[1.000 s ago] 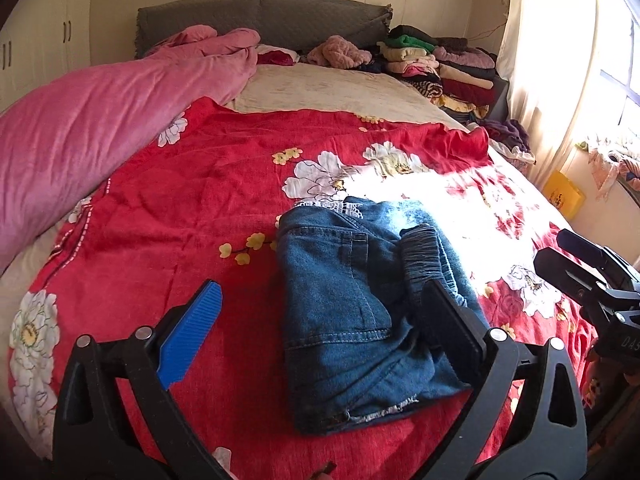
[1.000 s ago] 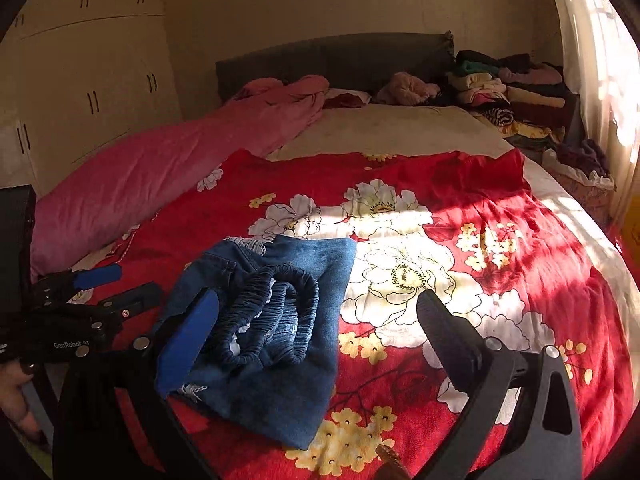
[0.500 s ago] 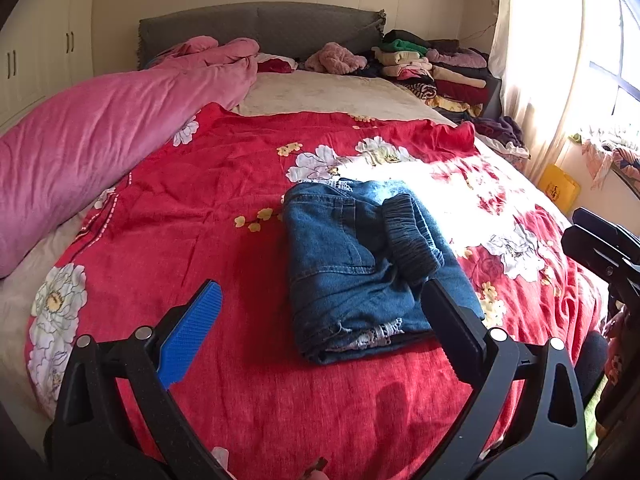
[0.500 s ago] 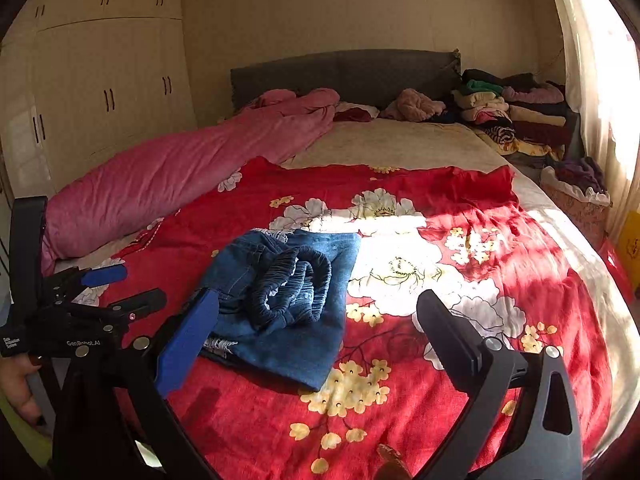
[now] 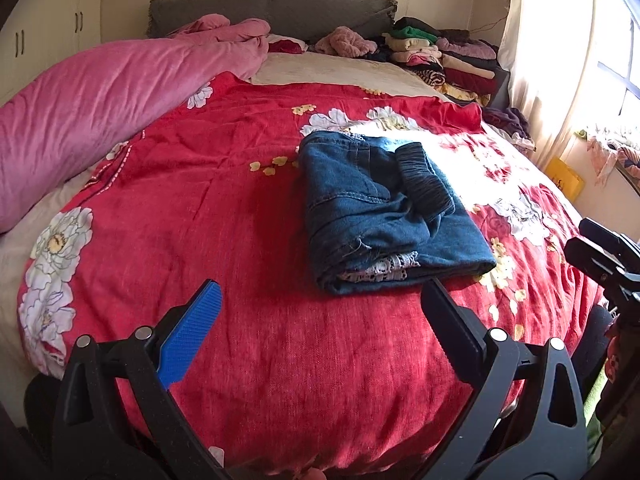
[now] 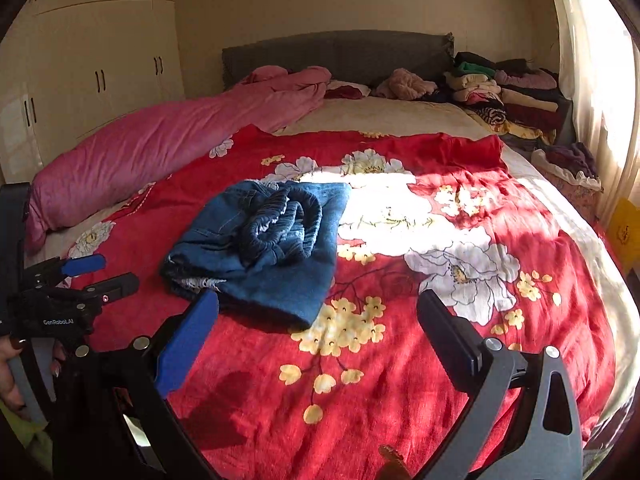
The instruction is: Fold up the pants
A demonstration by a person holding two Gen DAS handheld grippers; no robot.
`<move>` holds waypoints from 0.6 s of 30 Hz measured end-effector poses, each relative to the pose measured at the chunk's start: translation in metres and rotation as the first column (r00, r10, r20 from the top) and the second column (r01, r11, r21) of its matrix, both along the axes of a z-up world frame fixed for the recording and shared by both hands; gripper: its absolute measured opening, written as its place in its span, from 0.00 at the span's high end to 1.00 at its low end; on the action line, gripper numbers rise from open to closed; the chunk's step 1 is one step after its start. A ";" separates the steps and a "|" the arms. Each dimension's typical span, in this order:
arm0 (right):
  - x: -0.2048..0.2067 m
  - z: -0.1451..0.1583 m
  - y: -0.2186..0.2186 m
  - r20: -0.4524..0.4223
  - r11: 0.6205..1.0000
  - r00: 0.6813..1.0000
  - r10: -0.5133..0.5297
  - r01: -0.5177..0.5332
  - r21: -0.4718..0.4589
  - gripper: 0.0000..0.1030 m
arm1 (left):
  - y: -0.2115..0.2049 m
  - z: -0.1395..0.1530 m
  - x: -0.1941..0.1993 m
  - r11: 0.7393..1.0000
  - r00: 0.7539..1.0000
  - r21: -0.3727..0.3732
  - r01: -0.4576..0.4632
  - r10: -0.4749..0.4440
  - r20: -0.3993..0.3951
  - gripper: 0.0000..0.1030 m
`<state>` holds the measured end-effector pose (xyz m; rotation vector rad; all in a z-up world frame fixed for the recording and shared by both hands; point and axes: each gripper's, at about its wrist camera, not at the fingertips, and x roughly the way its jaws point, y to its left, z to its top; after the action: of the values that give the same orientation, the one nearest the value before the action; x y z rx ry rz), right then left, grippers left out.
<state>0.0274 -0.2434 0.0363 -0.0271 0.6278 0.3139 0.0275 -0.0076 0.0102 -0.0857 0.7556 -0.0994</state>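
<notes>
Seen from the left wrist, the left gripper (image 5: 320, 308) has drawn back from the one pair of folded pants (image 5: 384, 208), which now lies ahead between its two widely spread, empty fingers on the red floral blanket (image 5: 240, 208). Seen from the right wrist, the right gripper (image 6: 318, 320) has likewise pulled away, its two fingers wide apart and holding nothing, the pants (image 6: 264, 240) ahead and to its left, untouched.

Folded pants (image 5: 384, 212) lie on a bedspread (image 5: 200, 240) covering the near part of a bed. A long quilt roll (image 5: 100, 108) lies along the bed's left side. Stacked clothes (image 5: 452, 64) sit at the far right, by the headboard (image 5: 272, 10).
</notes>
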 end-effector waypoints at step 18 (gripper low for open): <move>0.008 -0.025 0.000 -0.076 1.000 0.997 -0.019 0.018 -0.005 0.04 | 0.003 -0.016 0.005 1.000 0.999 0.004 -0.018 0.018 -0.040 0.09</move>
<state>0.0354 -0.2436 0.0116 -0.0130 0.7039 0.2969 0.0325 -0.0046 -0.0057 -0.0912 0.7944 -0.0792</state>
